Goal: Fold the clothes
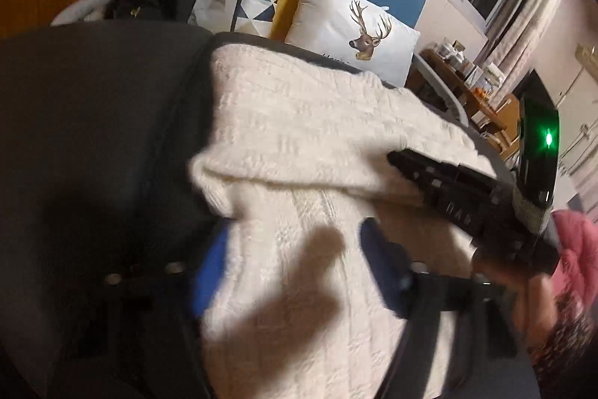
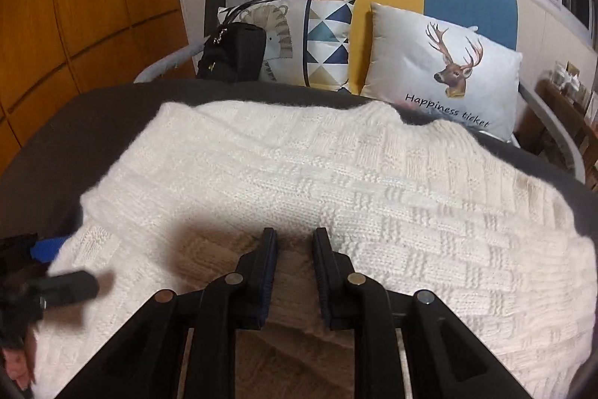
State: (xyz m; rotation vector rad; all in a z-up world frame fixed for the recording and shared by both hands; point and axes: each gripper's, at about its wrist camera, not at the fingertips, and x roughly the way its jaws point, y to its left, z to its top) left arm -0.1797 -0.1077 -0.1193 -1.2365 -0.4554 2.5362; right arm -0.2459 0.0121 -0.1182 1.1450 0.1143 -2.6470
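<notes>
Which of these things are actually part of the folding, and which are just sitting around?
Part of the job:
- white knitted sweater
- left gripper
- right gripper

Just lying about:
- deer cushion
- triangle-patterned cushion
- black handbag
- pink cloth

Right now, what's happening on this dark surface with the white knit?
A person holding a gripper in each hand is folding a cream knit sweater spread on a dark surface in front of a deer pillow. The right gripper sits over the near edge, with knit between its fingers. The left gripper straddles a folded-over part; no grip is clear.
</notes>
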